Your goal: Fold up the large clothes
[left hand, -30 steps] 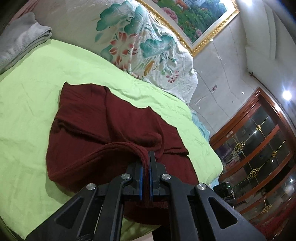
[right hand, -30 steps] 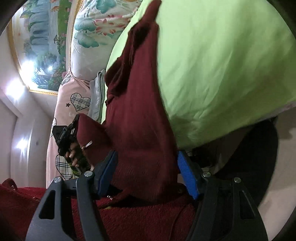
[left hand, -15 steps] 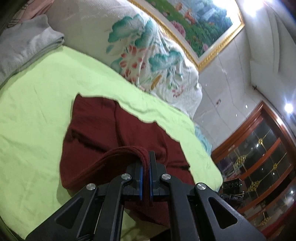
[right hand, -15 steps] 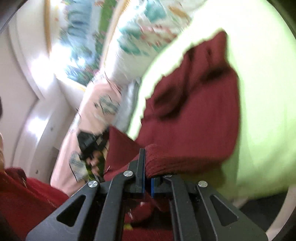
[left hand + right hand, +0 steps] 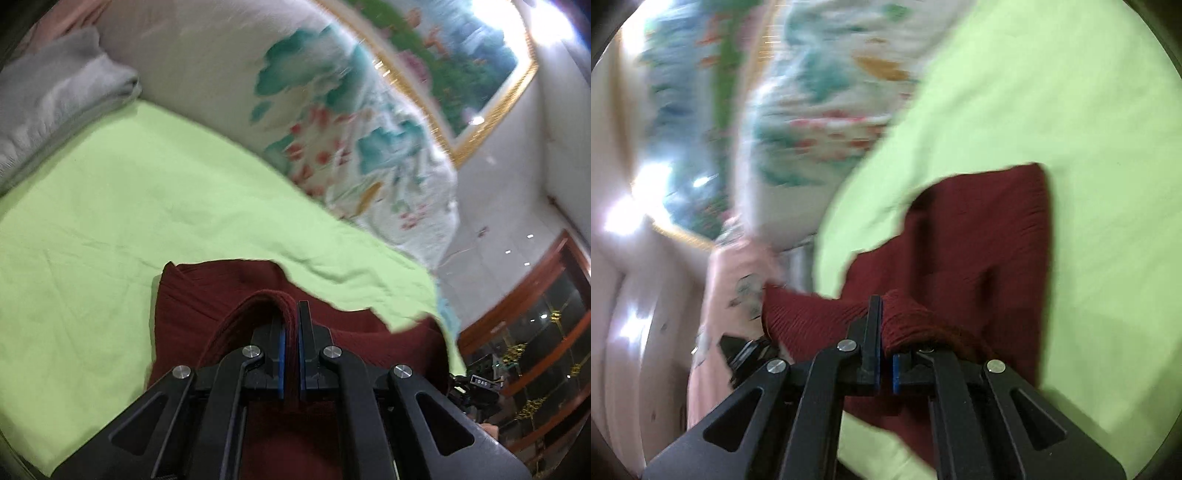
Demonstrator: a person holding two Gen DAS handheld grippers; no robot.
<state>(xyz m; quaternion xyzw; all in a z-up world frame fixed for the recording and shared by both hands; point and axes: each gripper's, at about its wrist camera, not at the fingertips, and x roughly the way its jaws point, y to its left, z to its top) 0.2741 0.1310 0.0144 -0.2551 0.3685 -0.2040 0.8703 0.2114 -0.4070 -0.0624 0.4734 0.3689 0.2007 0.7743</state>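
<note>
A dark red knitted garment (image 5: 207,295) lies on the light green bed sheet (image 5: 110,206). My left gripper (image 5: 291,325) is shut on a thick ribbed edge of the garment, lifted into a loop. My right gripper (image 5: 884,325) is shut on another bunched edge of the same garment (image 5: 990,236), whose far part lies flat on the sheet (image 5: 1089,129). The right wrist view is blurred by motion.
A floral quilt (image 5: 332,122) is heaped at the head of the bed, with a folded grey blanket (image 5: 55,99) at its left. A framed painting (image 5: 461,62) hangs above. A wooden glass cabinet (image 5: 535,332) stands right of the bed.
My right gripper went from open around the garment to shut on its edge. Both grippers have moved forward over the bed, carrying the near edge toward the far part, so less garment shows.
</note>
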